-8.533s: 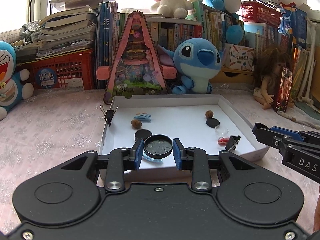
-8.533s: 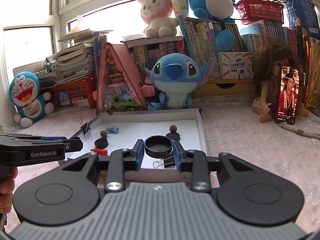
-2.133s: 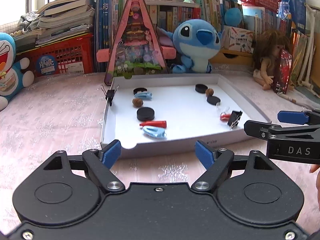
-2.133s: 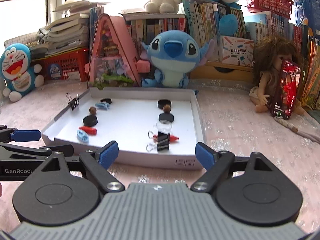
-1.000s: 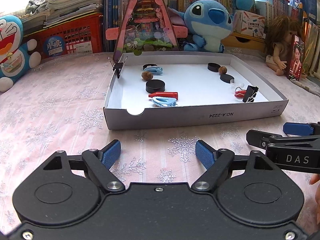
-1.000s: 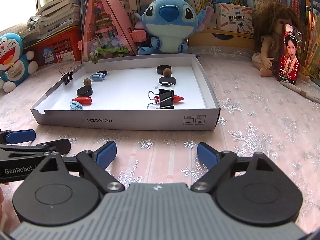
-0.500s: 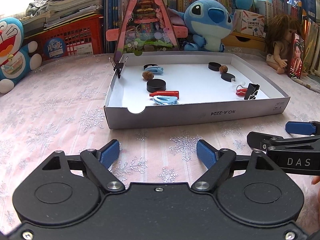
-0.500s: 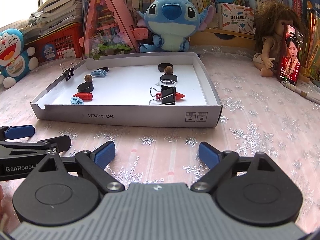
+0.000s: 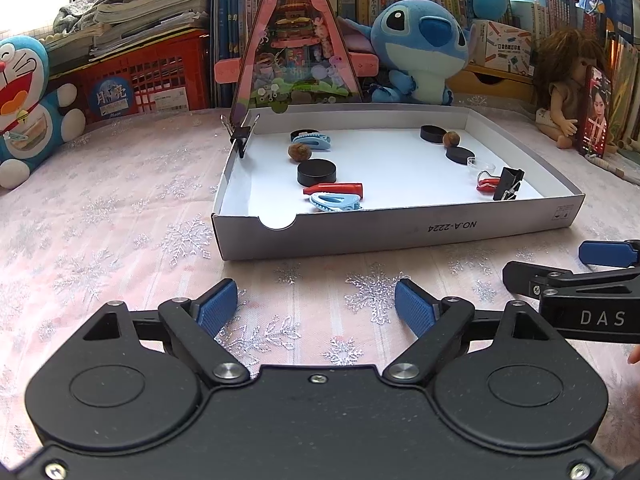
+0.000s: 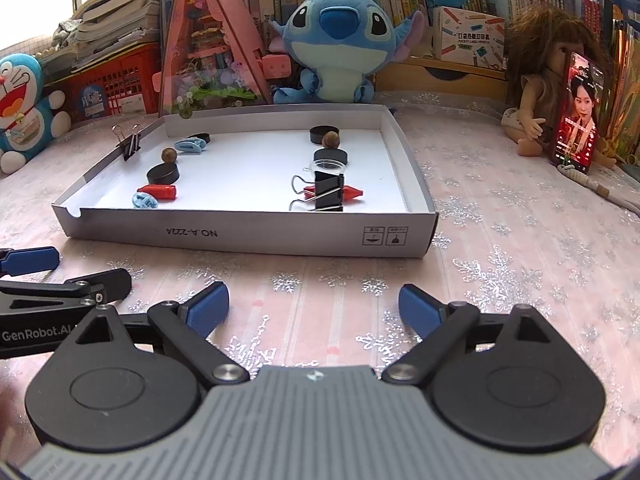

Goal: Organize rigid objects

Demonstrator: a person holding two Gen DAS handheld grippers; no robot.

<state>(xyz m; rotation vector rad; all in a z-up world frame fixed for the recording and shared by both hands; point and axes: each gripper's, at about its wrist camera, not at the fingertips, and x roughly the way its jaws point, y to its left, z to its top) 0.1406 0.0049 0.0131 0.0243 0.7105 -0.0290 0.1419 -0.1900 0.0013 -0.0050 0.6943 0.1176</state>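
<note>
- Blue pads on both my grippers stand wide apart with nothing between them, only pink snowflake tablecloth [image 9: 100, 216] underneath. My left gripper [image 9: 316, 306] and my right gripper [image 10: 314, 304] both sit on the near side of the tray, not touching it.
- Each gripper shows up in the other's view: the right one pokes in from the right edge of the left camera, the left one from the left edge of the right camera.
- Next out is the white cardboard tray [image 9: 400, 230], flat on the cloth, with a half-round notch in its near wall.
- Left group inside the tray, nearest first: a light blue clip [image 9: 334, 202], just beside it a red cap [image 9: 334, 189], then a black puck [image 9: 317, 171], a brown nut [image 9: 299, 152], and another blue clip [image 9: 314, 141] up against a black disc near the far wall.
- Right group: a black binder clip [image 10: 329, 192] lying over a second red cap [image 10: 352, 192], a clear little lid [image 10: 326, 166], a black disc behind that, then a nut and one more disc.
- One more binder clip [image 9: 240, 134] is clamped on the tray's left wall.
- Way back: a blue plush [image 10: 334, 40], a doll [image 10: 536, 76], a phone [image 10: 576, 120] leaning on it, and books.
</note>
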